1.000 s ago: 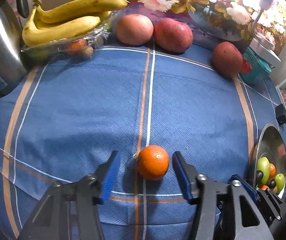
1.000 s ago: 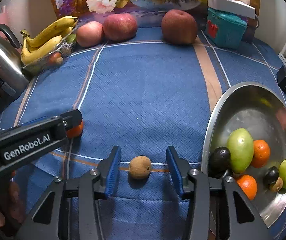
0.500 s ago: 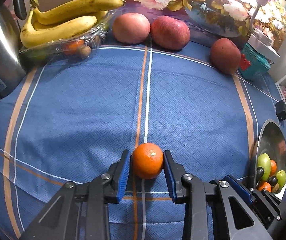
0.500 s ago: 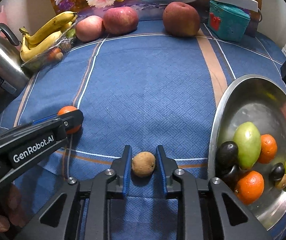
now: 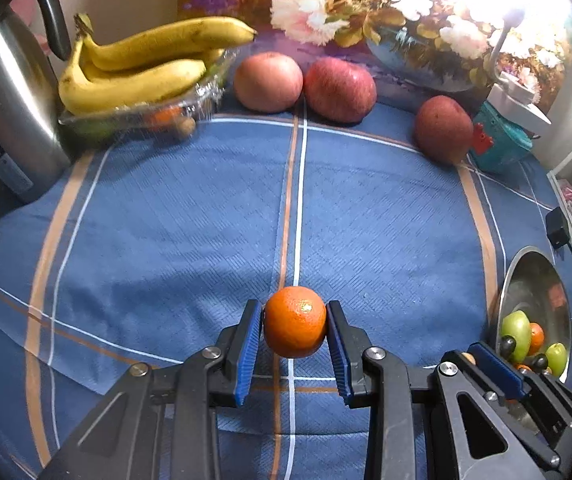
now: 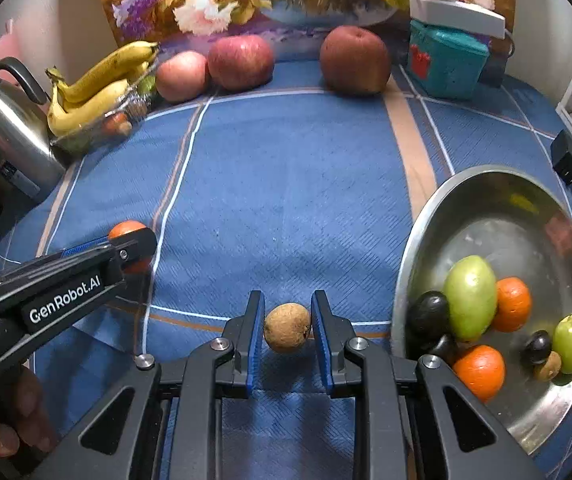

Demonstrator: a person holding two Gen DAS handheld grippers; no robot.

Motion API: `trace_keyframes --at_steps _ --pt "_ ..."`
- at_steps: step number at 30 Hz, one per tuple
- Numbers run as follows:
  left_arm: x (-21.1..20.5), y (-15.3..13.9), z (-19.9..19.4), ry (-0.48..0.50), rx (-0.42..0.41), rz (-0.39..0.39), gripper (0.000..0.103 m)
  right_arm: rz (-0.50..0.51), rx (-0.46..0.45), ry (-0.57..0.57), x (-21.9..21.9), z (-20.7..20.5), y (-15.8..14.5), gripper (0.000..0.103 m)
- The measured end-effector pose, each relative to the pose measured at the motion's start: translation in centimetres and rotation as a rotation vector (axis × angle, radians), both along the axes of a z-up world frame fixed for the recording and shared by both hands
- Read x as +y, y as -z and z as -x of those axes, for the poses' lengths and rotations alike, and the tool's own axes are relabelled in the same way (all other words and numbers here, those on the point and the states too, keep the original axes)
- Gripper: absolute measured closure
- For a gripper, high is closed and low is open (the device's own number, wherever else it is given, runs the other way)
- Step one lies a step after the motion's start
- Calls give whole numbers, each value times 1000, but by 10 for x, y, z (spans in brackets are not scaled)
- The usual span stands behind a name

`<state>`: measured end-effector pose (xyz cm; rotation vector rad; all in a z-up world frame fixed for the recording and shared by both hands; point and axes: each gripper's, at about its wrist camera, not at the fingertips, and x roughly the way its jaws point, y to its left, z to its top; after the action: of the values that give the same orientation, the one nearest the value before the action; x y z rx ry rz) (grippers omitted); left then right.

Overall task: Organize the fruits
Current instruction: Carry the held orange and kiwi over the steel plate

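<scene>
My left gripper (image 5: 295, 330) is shut on an orange (image 5: 295, 327) and holds it just above the blue cloth; it also shows in the right wrist view (image 6: 130, 246), the orange (image 6: 126, 228) half hidden behind its finger. My right gripper (image 6: 288, 328) is shut on a small brown fruit (image 6: 287, 328), lifted slightly off the cloth. A steel bowl (image 6: 486, 184) at the right holds several fruits: green, orange and dark ones. It shows in the left wrist view (image 5: 534, 268) at the right edge.
At the back are bananas (image 5: 138, 76) on a clear tray with small fruits, three red apples (image 5: 340, 89), a teal box (image 6: 446, 60) and a floral picture. A steel kettle (image 5: 2, 108) stands at the back left. A black adapter (image 6: 565, 158) lies at the right.
Both grippers closed from open onto their fruits, the left on the orange and the right on the brown fruit, and lifted them slightly off the cloth.
</scene>
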<state>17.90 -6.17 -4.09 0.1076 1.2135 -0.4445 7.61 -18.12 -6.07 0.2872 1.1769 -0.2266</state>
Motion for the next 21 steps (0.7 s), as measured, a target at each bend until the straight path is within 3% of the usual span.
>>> trace_keyframes --at_steps 21 --pt "10 -53 44 -3 -119 -8 68 78 -117 18 -13 31 -66 79"
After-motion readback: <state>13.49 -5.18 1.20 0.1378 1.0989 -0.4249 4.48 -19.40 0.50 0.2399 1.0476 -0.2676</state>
